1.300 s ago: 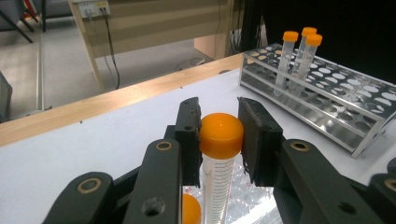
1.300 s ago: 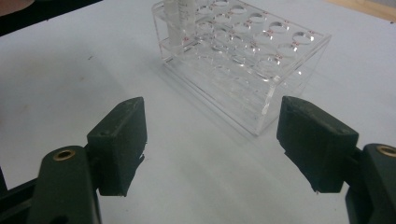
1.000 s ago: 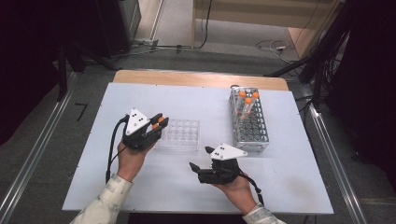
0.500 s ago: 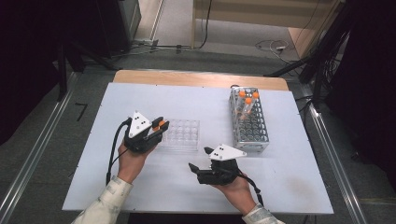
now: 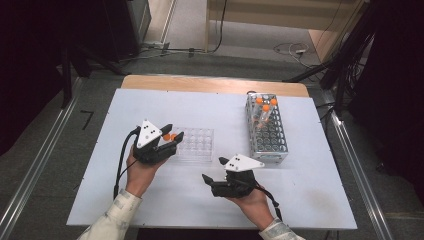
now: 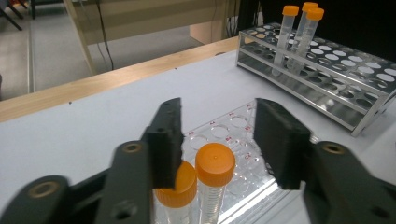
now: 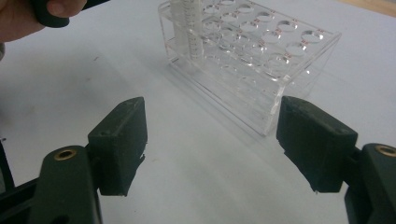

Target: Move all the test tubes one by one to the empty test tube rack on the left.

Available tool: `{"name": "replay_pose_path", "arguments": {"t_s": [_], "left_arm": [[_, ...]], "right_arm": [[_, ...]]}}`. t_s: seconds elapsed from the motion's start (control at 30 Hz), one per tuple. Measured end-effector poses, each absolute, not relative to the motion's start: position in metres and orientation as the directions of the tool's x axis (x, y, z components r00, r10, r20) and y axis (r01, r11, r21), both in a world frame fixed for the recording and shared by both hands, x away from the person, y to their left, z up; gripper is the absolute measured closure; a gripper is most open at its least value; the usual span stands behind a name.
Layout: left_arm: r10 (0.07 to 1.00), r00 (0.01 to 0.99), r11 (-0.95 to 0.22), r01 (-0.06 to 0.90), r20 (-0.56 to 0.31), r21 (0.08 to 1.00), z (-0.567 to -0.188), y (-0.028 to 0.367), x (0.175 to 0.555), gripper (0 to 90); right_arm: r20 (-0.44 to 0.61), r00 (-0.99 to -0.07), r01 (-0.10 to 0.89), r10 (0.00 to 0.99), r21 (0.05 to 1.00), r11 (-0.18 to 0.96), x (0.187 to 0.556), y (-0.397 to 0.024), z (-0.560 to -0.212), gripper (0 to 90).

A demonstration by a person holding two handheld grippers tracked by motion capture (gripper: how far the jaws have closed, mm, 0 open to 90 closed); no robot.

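Observation:
A clear plastic tube rack (image 5: 197,142) (image 6: 233,135) (image 7: 261,60) lies mid-table. Two orange-capped tubes (image 5: 170,136) (image 6: 215,158) stand upright at its left end. My left gripper (image 5: 172,132) (image 6: 217,140) hovers over them. Its jaws have just been opening and now stand apart. One tube's cap sits between the jaws, untouched by the pads, and the other tube (image 6: 180,184) is partly behind one jaw. My right gripper (image 5: 212,169) (image 7: 210,144) rests low in front of the rack, open with nothing between its jaws.
A metal tube rack (image 5: 267,132) (image 6: 327,70) stands at the right, with three orange-capped tubes (image 5: 264,107) (image 6: 301,28) at its far end. The white table top (image 5: 150,105) has a wooden strip (image 5: 210,85) along its far edge.
The left gripper's jaws have spread apart over the orange caps. Both hands have stayed where they were.

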State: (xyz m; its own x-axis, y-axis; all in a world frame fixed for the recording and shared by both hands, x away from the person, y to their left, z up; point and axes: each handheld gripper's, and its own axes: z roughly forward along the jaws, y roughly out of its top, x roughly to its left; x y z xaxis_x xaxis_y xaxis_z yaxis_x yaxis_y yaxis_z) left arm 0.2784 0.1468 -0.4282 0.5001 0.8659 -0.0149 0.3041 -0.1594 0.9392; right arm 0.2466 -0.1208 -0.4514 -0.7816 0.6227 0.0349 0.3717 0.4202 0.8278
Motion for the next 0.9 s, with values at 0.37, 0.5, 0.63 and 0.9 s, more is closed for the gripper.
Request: {"name": "replay_pose_path", "arguments": {"t_s": [0.37, 0.5, 0.63, 0.9], "left_arm": [[0.887, 0.46, -0.124, 0.295, -0.027, 0.947, -0.427, 0.145, 0.273, 20.6], [0.895, 0.444, -0.103, 0.287, -0.037, 0.952, -0.427, 0.145, 0.27, 18.9], [0.891, 0.453, -0.118, 0.283, -0.024, 0.952, -0.427, 0.14, 0.265, 18.9], [0.887, 0.46, -0.107, 0.272, -0.032, 0.956, -0.425, 0.139, 0.26, 18.9]], "right_arm": [[0.029, -0.757, 0.372, 0.653, 0.841, 0.393, 0.252, -0.129, -0.448, 23.2], [0.029, -0.734, 0.377, 0.678, 0.848, 0.373, 0.256, -0.136, -0.444, 23.3], [0.017, -0.706, 0.374, 0.708, 0.858, 0.353, 0.262, -0.144, -0.44, 23.4], [0.025, -0.619, 0.388, 0.785, 0.879, 0.278, 0.281, -0.171, -0.432, 23.8]]}}
